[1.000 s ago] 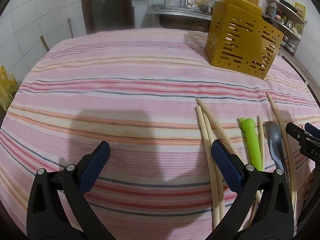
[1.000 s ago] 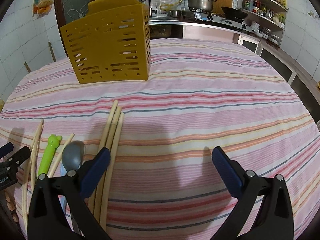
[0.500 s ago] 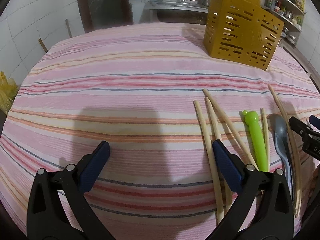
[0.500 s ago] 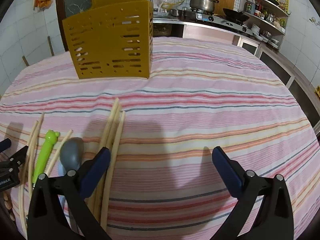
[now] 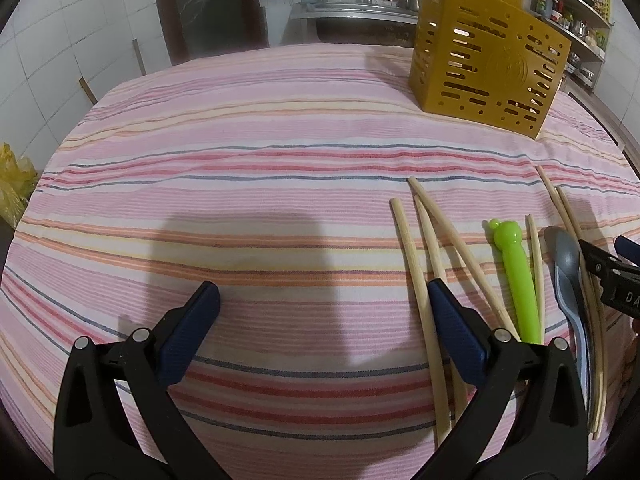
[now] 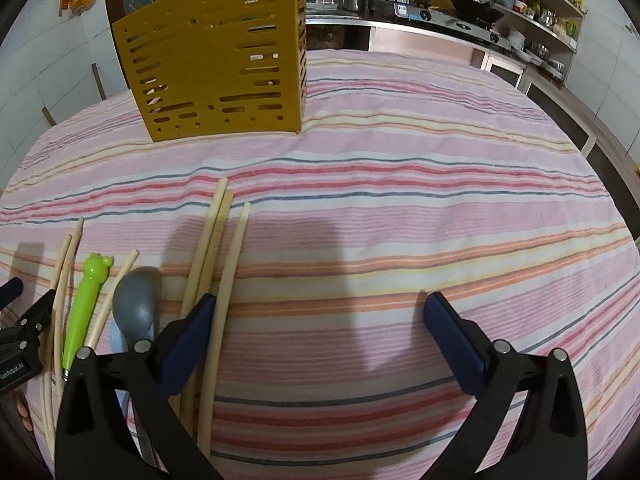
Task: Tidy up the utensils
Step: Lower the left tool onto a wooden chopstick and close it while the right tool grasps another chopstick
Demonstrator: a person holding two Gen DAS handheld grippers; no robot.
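Chopsticks [image 6: 218, 264], spoon [image 6: 136, 304] before yellow holder [image 6: 216, 56]; both tools wide apart, empty.

Low side-by-side views, shared utensils [image 5: 516, 280]

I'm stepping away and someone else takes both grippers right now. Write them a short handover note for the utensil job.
Left gripper: open, holding nothing, hovering above the striped cloth.
Right gripper: open, holding nothing, also above the cloth.
Things: the yellow slotted holder stands upright at the far side. Between the grippers, flat on the cloth, lie the chopsticks, the green-handled utensil and the grey spoon.
Done: nothing visibly; whether the holder already contains anything cannot be told.
Left: pick up each piece and put it in the holder.
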